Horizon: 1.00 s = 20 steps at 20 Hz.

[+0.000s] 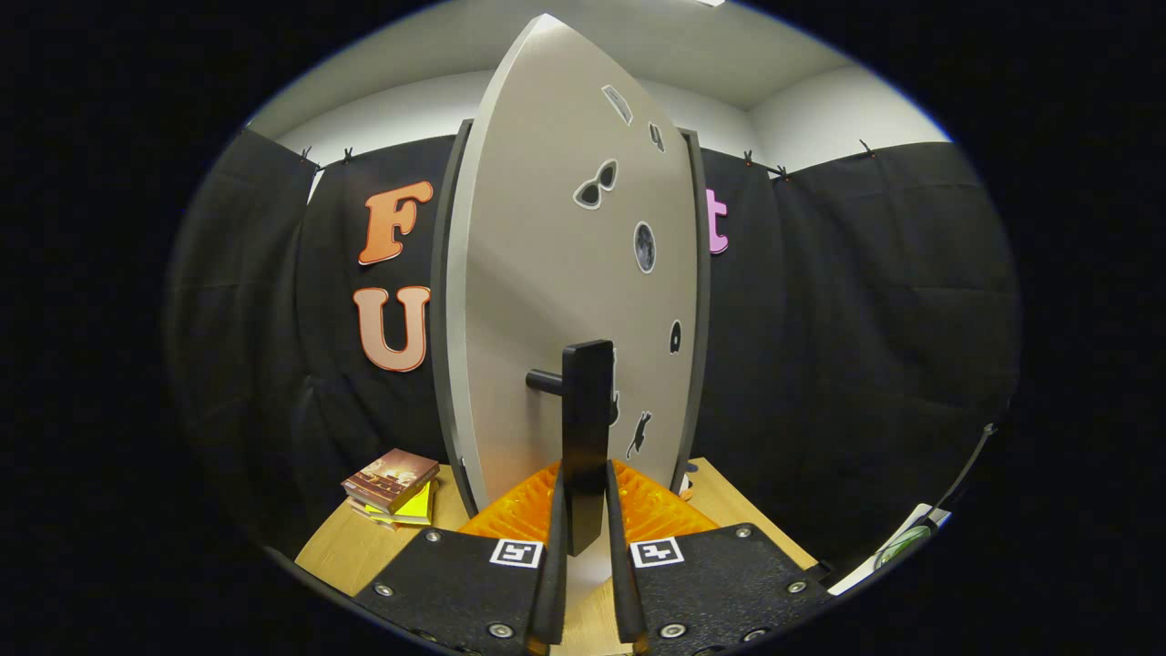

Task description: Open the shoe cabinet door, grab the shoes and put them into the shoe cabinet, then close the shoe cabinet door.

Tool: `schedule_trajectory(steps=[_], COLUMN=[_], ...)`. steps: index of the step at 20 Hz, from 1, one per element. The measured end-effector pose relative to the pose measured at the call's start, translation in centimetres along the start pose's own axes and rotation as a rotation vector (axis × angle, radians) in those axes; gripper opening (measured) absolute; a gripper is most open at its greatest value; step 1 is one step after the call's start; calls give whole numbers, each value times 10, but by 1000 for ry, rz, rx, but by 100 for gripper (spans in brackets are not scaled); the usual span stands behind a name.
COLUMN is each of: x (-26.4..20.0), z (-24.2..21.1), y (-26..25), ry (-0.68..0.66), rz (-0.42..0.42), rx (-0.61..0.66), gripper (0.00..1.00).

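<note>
The shoe cabinet door [547,273], pale grey with several small stickers, stands upright right in front of me. Its near edge stands off the dark cabinet frame [441,319], so it looks slightly ajar. A black bar handle [588,401] stands off the door on a short peg. My gripper [583,474] is shut on the lower end of that handle, with one finger [554,519] pressed against its left side and the other against its right side.
The cabinet stands on a wooden table [364,542]. A small stack of books [392,487] lies on the table left of the cabinet. A white object with a cable [902,542] sits low to the right.
</note>
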<state>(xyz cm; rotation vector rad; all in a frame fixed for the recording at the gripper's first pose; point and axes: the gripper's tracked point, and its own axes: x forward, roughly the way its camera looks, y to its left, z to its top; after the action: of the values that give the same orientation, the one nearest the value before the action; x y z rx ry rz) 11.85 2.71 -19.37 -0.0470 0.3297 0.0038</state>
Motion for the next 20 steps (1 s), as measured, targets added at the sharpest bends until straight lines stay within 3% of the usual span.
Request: schedule_trajectory(steps=[4,12,15,19,20], x=[-7,-34,-62,-101,-108], z=[-2,-26,-57,-71,-76], y=[-22,-92,-140,-150,-144], ry=[-10,46,93,100,102], rz=[-64,-213,-307,-393,-400], rx=[13,67,101,72,58], gripper=[17,18,26,39,50])
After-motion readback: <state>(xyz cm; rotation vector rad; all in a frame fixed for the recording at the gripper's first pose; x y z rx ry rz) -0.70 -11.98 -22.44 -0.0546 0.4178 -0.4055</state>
